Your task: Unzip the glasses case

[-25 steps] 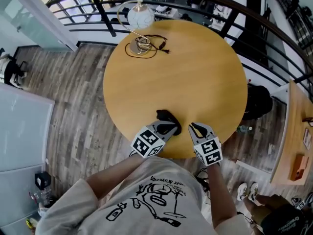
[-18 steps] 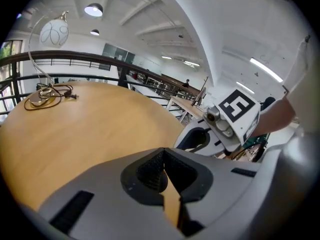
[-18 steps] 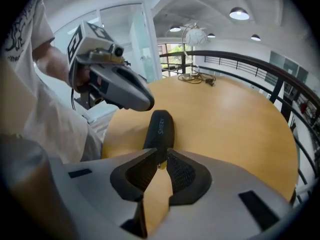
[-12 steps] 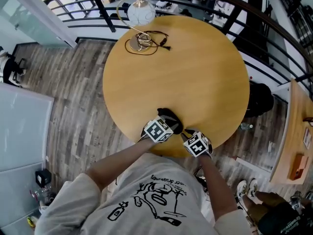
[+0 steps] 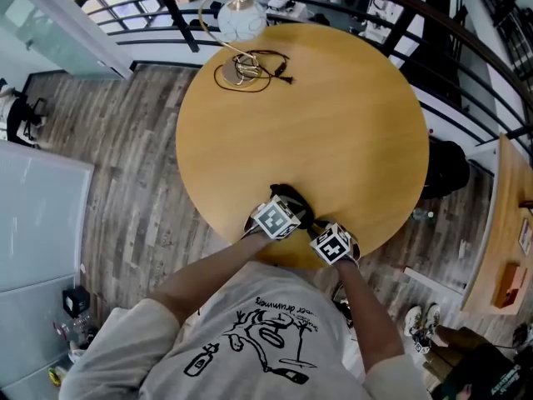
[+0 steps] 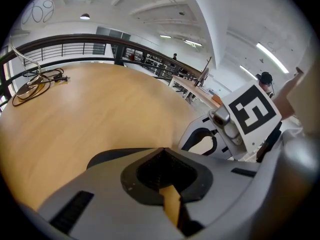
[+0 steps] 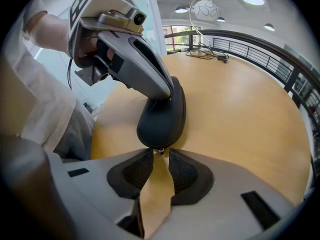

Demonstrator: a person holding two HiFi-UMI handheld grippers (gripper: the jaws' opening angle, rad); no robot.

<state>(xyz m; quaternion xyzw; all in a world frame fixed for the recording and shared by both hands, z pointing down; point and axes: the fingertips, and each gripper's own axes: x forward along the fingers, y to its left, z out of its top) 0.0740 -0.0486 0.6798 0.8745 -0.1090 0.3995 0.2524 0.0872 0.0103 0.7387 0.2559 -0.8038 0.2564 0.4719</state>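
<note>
The black glasses case (image 5: 287,197) lies near the front edge of the round wooden table (image 5: 333,123). My left gripper (image 5: 286,212) comes at it from the left, jaws shut on the case's upper edge (image 7: 160,119); its fingers (image 7: 150,74) lie across the case top. In the left gripper view the pads meet and the case (image 6: 107,157) shows behind the left jaw. My right gripper (image 7: 160,154) points at the case's near end, jaws a narrow gap apart. The small metal zipper pull (image 7: 159,151) sits right at that gap, untouched by the pads.
A globe lamp (image 5: 241,22) and its coiled black cable (image 5: 250,69) stand at the table's far side. A dark railing (image 5: 391,23) curves behind the table. The person's torso is against the near edge, close to both grippers.
Both grippers have moved in on the case. The right gripper came left and forward from the table edge to the case's near end; the left gripper swung onto the case top.
</note>
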